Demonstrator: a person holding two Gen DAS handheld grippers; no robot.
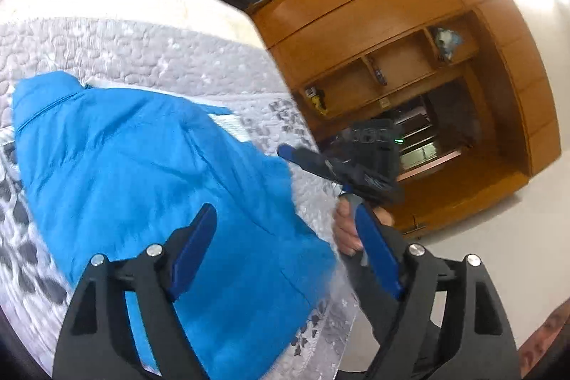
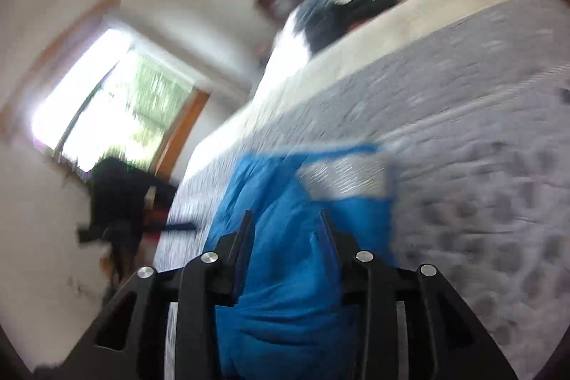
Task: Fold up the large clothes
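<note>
Overhead, left tongs (image 1: 281, 230) spread above blue jacket (image 1: 142, 166).

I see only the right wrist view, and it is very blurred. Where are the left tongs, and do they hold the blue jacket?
Observer: No. The left tongs are open above the blue jacket and grip nothing.
Operator: Where do my right tongs stand?
Observer: The right tongs are beside the jacket's edge, over the grey bedcover, with a hand on the handle.
Operator: What is past that edge?
Observer: A wooden cabinet with open shelves.
</note>
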